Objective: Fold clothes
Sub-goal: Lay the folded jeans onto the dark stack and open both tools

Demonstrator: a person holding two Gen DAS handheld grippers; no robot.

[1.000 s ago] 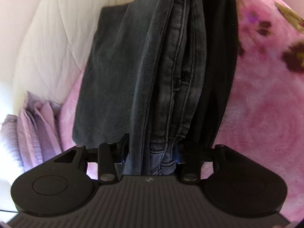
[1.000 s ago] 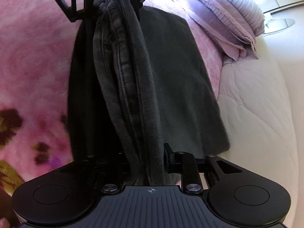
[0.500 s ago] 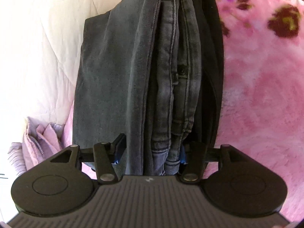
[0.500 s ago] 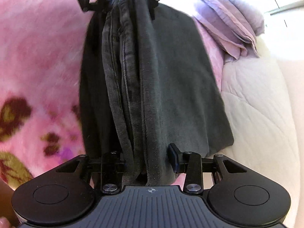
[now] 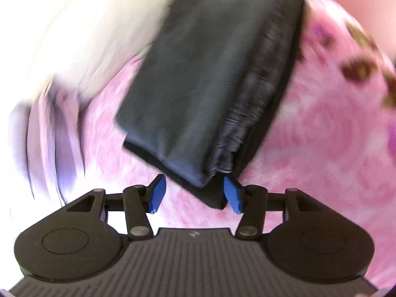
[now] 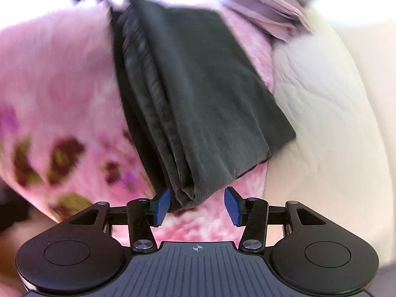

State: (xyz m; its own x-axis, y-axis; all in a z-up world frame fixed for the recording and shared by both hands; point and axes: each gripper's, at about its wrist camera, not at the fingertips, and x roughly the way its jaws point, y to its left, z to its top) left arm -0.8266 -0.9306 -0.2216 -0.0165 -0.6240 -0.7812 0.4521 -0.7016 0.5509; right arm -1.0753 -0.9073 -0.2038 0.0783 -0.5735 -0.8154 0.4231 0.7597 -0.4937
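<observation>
Though folded, jeans (image 5: 210, 86) beyond tongs (image 5: 195, 194)

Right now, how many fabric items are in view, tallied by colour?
Dark grey folded jeans: 1
Pink floral blanket: 1
Lilac folded cloth: 1
White quilted mattress: 1
Total: 4
</observation>
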